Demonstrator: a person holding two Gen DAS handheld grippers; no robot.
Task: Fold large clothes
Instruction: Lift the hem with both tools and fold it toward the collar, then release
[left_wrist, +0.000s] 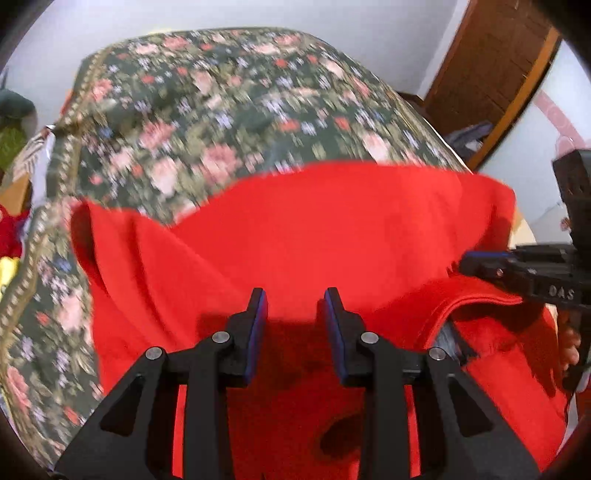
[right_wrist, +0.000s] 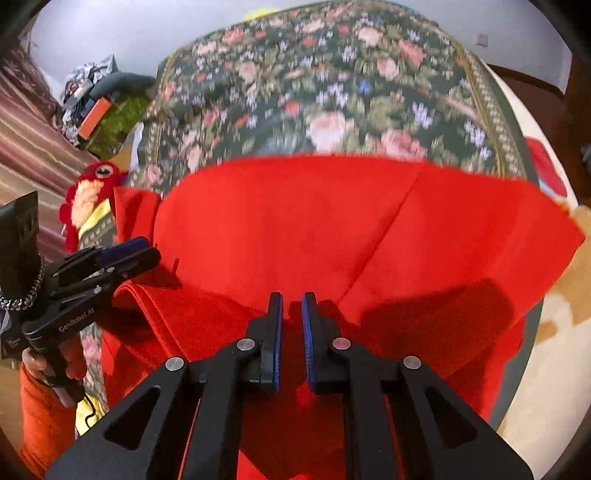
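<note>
Red garment (left_wrist: 314, 229) under both parted tools; only right view shows a plush toy (right_wrist: 88, 195)

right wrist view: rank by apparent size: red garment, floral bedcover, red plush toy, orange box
1. red garment and floral bedcover: both large, too close to call; the garment is nearer the camera and hides part of the cover.
2. red plush toy
3. orange box, farther away.
</note>
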